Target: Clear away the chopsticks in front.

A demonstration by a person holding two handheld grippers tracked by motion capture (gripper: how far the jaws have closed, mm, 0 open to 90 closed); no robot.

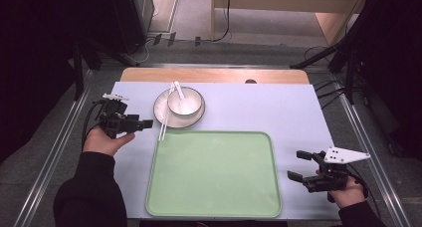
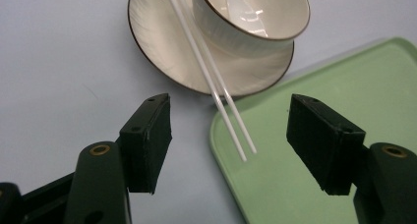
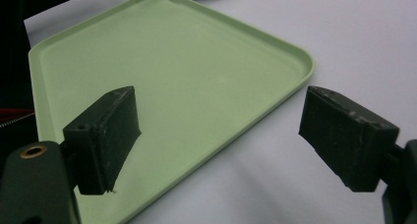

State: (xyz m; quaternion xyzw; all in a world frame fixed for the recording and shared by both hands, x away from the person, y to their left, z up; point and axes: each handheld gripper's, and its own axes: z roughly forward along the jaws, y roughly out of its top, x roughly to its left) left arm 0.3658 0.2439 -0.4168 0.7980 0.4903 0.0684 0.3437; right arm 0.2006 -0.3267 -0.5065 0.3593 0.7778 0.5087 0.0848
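Lying across the plate (image 1: 160, 111) rim, two white chopsticks (image 1: 165, 112) slant down from its far side toward the green tray (image 1: 214, 174), their near tips just over the tray's far-left corner; in the left gripper view those tips hang between the two jaws, touching neither. A white bowl (image 1: 185, 101) sits on the plate with a white spoon (image 1: 180, 96) in it; the spoon's scoop is hard to tell from the bowl's glare. The left gripper (image 1: 139, 123), held at the table's left on the pale blue mat (image 1: 293, 117), points toward the plate with jaws wide apart and nothing between them. The right gripper (image 1: 300, 165) hovers beside the tray's right edge, jaws also spread wide and holding nothing. Its own view cuts the plate off at the top edge. The tray's near edge meets the table's edge, where the view goes dark.
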